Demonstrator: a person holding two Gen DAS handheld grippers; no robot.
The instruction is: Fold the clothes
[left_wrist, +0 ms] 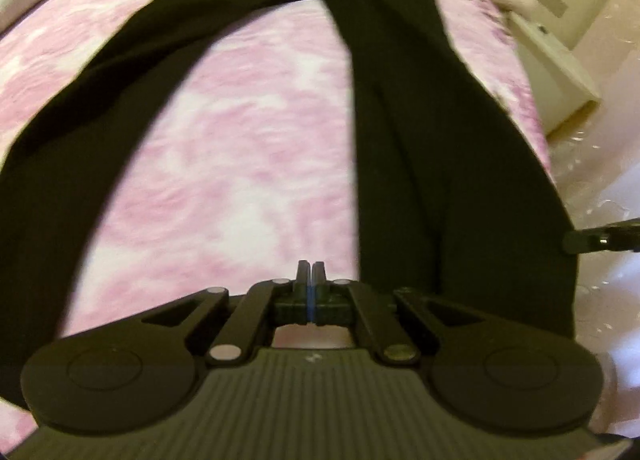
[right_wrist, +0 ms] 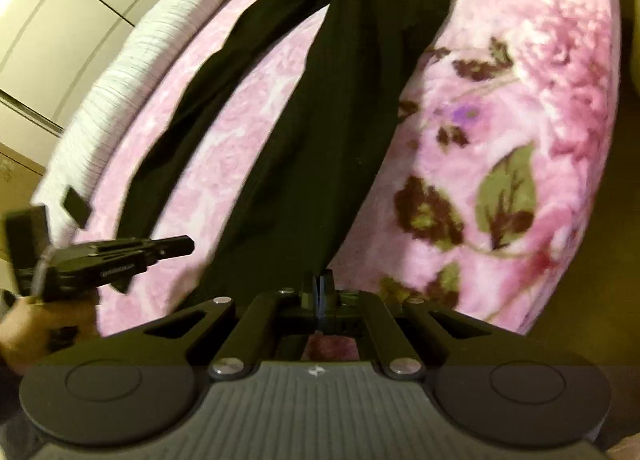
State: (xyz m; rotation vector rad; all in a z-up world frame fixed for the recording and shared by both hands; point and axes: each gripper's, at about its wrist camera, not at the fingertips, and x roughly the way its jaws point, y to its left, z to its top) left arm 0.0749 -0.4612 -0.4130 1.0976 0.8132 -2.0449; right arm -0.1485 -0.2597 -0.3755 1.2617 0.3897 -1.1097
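A pair of black trousers (left_wrist: 420,140) lies spread on a pink floral blanket (left_wrist: 240,140), legs apart in an upside-down V. My left gripper (left_wrist: 310,266) is shut with nothing between its fingers, over bare blanket between the two legs. My right gripper (right_wrist: 322,278) is shut at the near end of one trouser leg (right_wrist: 304,140); whether cloth is pinched is hidden by dark on dark. The right gripper shows at the right edge of the left wrist view (left_wrist: 600,238), beside the leg. The left gripper shows at the left of the right wrist view (right_wrist: 176,246).
The blanket (right_wrist: 500,100) covers a bed. A white quilt (right_wrist: 140,60) lies along its far side. A cream bedside cabinet (left_wrist: 560,72) stands past the bed's right edge on a pale floor. Cream wardrobe panels (right_wrist: 60,0) stand behind.
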